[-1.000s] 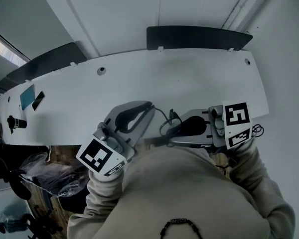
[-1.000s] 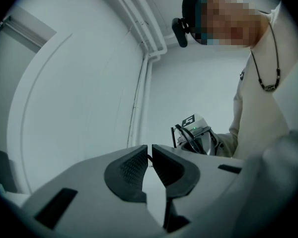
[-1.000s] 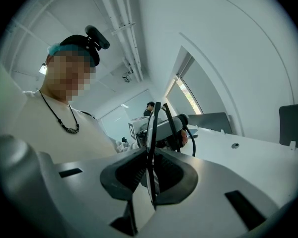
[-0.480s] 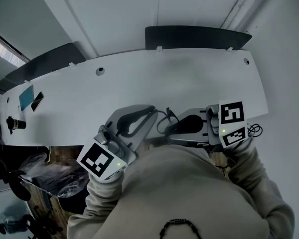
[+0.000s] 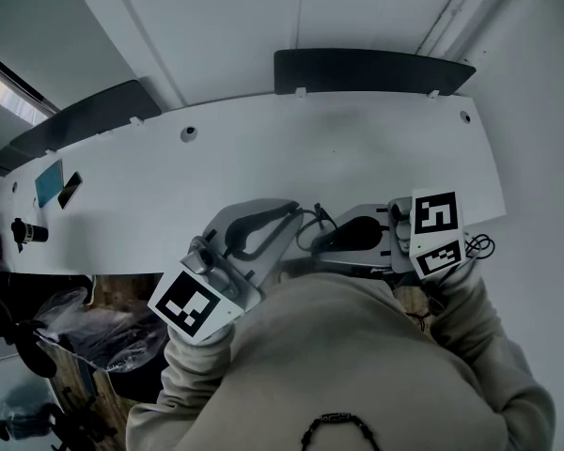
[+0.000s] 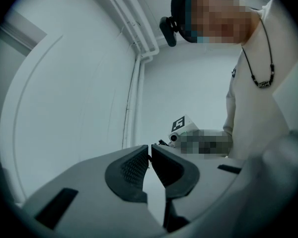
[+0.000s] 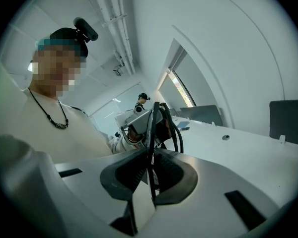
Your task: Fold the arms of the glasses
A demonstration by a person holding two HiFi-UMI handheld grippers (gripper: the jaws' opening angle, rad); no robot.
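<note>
The thin dark-framed glasses hang above the table's near edge, close to the person's chest, between the two gripper tips. My right gripper reaches in from the right and is shut on the glasses; one thin arm runs between its pads. My left gripper comes from the lower left with its jaws nearly together on a thin dark end of the glasses. In the left gripper view only a narrow slit shows between the pads.
The long white table stretches ahead. Dark panels stand behind it. A teal card and a phone lie at the far left. A coiled black cable lies at the table's right near corner.
The right gripper has edged slightly left toward the left gripper. The glasses stay between the tips and the left gripper has barely moved.
</note>
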